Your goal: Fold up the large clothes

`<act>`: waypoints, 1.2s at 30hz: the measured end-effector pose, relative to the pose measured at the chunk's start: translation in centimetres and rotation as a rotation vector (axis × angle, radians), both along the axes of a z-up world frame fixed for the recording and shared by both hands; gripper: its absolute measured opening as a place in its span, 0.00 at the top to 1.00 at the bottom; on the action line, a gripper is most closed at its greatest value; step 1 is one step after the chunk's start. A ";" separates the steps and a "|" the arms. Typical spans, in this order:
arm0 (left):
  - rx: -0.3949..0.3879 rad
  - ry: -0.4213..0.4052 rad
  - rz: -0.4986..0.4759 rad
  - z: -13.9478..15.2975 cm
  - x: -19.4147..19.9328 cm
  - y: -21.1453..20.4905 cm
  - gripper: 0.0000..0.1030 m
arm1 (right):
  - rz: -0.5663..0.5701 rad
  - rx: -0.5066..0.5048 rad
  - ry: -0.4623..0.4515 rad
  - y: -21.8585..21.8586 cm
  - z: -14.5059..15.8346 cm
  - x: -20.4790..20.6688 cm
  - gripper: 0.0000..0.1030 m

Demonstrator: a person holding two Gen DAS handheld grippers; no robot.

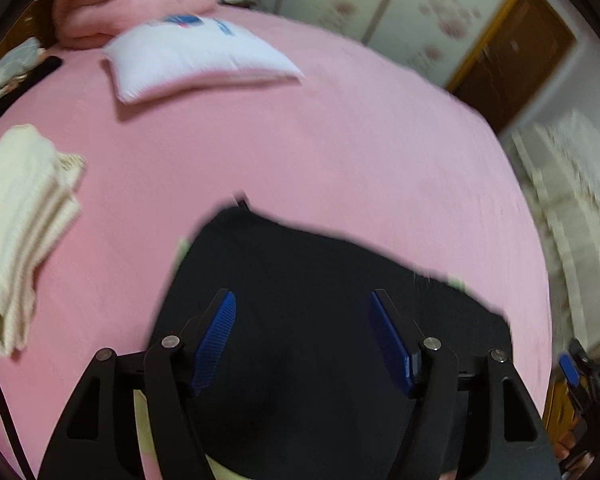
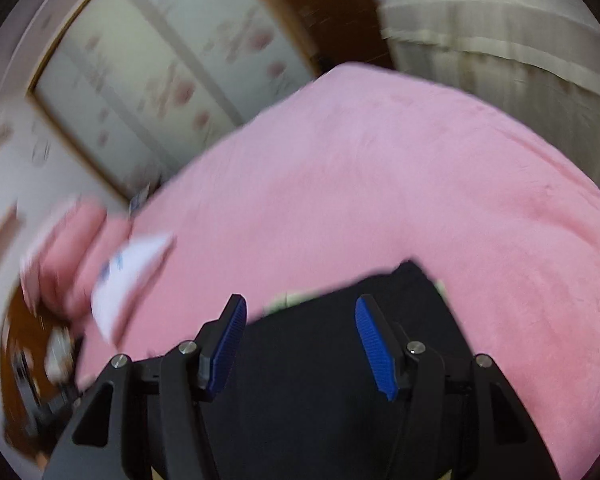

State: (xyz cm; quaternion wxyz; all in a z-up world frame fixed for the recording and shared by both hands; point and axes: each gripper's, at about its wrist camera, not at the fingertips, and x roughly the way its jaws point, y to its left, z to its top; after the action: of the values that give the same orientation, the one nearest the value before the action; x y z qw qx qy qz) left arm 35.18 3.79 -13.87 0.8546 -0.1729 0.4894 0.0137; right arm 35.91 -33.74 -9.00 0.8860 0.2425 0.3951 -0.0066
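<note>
A black garment lies folded flat on the pink bed cover, with a pale green edge peeking out at its sides. My left gripper hovers over the garment, open and empty. In the right wrist view the same black garment lies below my right gripper, which is also open and empty. The right gripper also shows at the right edge of the left wrist view. Both views are motion-blurred.
A folded cream garment lies at the left of the bed. A white pillow and a pink folded blanket sit at the head. A flowered wardrobe, a wooden door and curtains surround the bed.
</note>
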 end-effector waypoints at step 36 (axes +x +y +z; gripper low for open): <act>0.357 0.452 0.146 -14.2 -12.2 -0.4 0.44 | -0.170 -0.189 0.223 -7.4 -11.6 -14.7 1.00</act>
State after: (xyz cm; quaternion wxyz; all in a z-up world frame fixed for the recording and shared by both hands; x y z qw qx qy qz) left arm 22.99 3.41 -28.04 0.7376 -0.0473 0.6434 0.1993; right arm 21.20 -41.15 -20.59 0.8517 0.1886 0.4667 -0.1456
